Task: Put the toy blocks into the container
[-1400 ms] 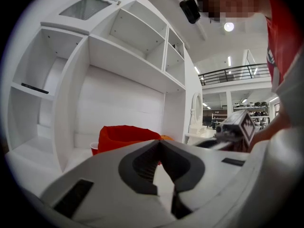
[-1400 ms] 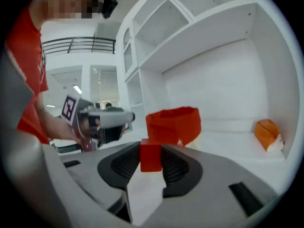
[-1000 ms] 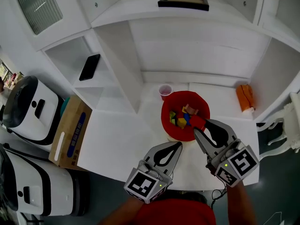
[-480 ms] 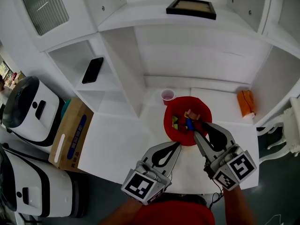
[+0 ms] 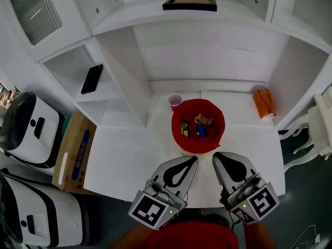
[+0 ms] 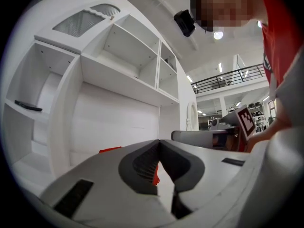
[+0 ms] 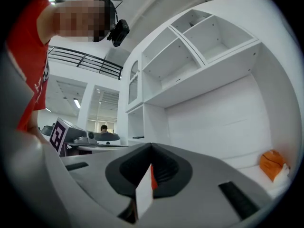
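Red bowl (image 5: 198,126) holds the blocks (image 5: 196,129); left tongs (image 5: 194,159) are together and empty, right tongs (image 5: 216,156) have just closed on nothing. Both should back away without nudging the bowl.

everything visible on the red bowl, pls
The red bowl is round, glossy, plastic-looking, upright and open-topped on the white table. It holds a pile of toy blocks: yellow, green, blue, red, tan. A pale base shows under its near edge. A pink cup stands close behind it. The left tool and right tool, both shut, are clear of it.
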### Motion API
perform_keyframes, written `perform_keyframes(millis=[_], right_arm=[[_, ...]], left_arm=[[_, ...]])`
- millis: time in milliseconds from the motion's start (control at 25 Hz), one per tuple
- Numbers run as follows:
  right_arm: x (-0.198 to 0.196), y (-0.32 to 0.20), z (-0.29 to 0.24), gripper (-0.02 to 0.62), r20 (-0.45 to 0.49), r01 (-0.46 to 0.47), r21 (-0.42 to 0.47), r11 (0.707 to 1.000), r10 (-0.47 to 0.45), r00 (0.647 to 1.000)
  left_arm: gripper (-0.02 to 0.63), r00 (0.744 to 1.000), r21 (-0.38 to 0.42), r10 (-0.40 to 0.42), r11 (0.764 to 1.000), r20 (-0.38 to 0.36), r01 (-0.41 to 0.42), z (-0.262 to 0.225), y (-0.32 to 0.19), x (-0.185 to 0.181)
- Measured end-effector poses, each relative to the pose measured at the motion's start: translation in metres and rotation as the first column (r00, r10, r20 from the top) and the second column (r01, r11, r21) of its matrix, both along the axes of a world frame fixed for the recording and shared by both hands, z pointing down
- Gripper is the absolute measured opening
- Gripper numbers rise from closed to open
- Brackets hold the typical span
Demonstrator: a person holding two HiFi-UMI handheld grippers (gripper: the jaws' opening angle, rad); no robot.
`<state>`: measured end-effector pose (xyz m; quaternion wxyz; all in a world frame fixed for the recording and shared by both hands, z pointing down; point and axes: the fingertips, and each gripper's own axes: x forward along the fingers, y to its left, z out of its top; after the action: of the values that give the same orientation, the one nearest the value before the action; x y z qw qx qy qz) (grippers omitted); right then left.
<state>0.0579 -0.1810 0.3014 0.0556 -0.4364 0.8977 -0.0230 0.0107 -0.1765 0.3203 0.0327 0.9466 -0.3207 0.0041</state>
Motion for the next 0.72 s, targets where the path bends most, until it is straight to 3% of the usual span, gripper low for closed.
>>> perform_keyframes(millis=[720], right_arm=[[-0.014, 0.026, 0.016, 0.000, -0.060, 0.030, -0.015, 0.999, -0.031, 0.998]], left_arm=[[0.017, 1.000, -0.005, 0.010, 1.000, 0.025, -0.010, 0.007, 0.019, 0.008]])
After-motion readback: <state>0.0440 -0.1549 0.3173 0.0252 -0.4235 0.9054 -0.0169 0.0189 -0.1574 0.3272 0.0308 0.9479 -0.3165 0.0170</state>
